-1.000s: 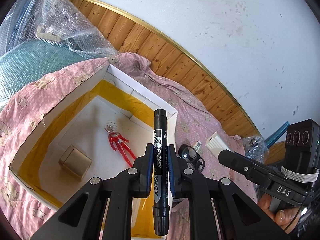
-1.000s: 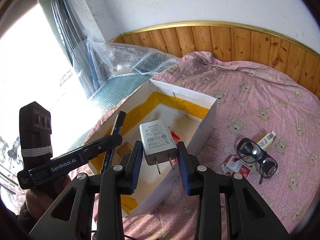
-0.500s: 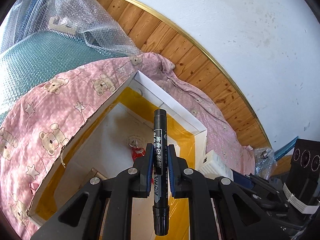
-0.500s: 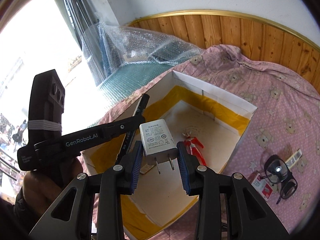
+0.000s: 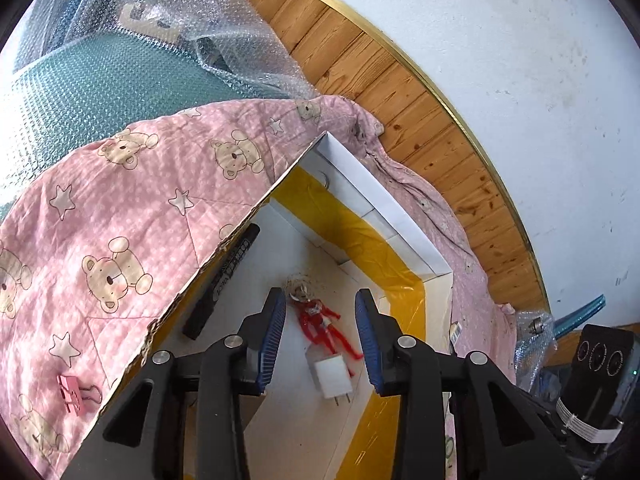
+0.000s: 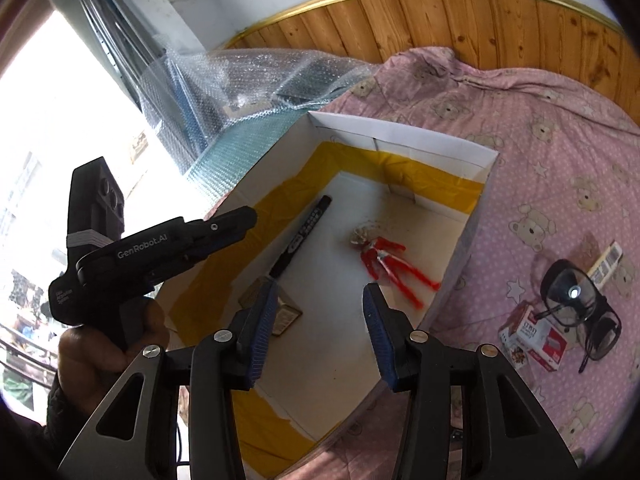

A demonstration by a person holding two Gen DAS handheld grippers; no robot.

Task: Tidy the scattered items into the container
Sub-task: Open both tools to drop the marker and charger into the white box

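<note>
Both the left gripper [image 5: 320, 330] and right gripper [image 6: 318, 328] now gape empty; the marker [image 6: 301, 236] they dropped lies in the box [image 6: 404, 138] along its left wall, the charger [image 5: 333, 377] prongs toward the camera.

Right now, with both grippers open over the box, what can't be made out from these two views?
- White charger: shows in the left wrist view only; absent from the right wrist view, probably behind that gripper's fingers.
- Gold tin: right finger covers part; left view hides it.
- Marker label: too small.
- Pink binder clip: left view only.
</note>
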